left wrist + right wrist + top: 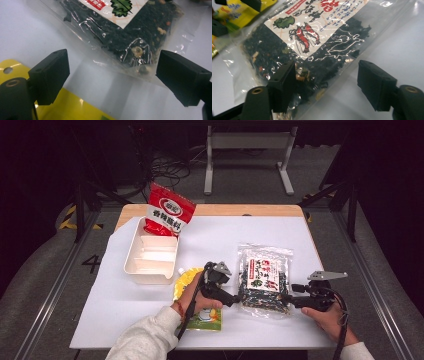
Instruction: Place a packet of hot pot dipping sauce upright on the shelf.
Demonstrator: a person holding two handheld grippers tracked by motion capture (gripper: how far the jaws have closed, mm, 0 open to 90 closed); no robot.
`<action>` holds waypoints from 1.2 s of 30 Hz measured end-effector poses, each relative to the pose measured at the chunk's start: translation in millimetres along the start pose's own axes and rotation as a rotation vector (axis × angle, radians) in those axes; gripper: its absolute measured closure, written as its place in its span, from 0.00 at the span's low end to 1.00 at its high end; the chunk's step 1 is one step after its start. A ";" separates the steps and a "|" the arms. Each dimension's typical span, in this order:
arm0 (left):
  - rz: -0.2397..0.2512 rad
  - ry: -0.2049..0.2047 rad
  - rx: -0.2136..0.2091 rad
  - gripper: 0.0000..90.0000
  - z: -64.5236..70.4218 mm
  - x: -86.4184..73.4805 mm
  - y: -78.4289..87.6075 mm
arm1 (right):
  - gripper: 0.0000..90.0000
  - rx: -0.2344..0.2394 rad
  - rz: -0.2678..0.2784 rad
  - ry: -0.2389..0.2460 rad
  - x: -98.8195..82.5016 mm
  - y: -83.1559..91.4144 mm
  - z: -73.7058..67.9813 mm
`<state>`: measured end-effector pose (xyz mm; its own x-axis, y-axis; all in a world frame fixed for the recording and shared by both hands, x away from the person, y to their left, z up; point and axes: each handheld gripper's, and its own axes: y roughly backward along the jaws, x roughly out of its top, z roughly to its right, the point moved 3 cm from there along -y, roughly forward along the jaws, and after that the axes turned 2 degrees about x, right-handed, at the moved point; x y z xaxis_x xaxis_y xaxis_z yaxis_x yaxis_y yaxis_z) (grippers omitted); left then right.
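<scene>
Left gripper (pixel 235 298) hides yellow pouch (pixel 186 281) middle; print blurred.

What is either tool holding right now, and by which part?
Nothing is held. The left tool and the right tool both stand open beside the near edge of the clear seaweed bag, pads not pressing it.

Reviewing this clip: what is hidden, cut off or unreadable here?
- Yellow pouch: in the high view the left hand and left tongs cover its middle.
- Seaweed bag: its top is cut off by the upper edge in both gripper views; the label print is too small to read in the high view.
- Red packet: its bottom is hidden behind the tray wall.
- Right tongs: dark against the bag in the high view.
</scene>
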<state>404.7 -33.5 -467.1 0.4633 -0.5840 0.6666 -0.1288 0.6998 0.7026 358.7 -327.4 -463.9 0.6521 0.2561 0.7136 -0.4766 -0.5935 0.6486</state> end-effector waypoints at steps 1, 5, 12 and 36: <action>-0.008 0.007 -0.001 0.13 -0.4 1.1 -2.7 | 0.30 0.046 0.003 -0.050 -0.2 -4.6 4.6; -0.019 0.029 -0.031 0.11 -2.2 6.3 -9.0 | 0.27 0.081 -0.009 -0.048 0.5 -7.7 5.1; -0.036 0.068 -0.034 0.07 -5.5 11.7 -18.4 | 0.29 0.111 -0.042 0.017 2.6 -13.6 -3.0; 0.249 0.016 -0.064 0.42 7.7 21.6 24.8 | 0.70 0.203 0.063 0.251 10.1 -7.8 -38.6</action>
<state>404.7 -31.9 -433.4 0.4383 -0.3838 0.8128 -0.1851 0.8463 0.4994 346.3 -290.7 -451.6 0.4470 0.3792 0.8101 -0.3680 -0.7475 0.5530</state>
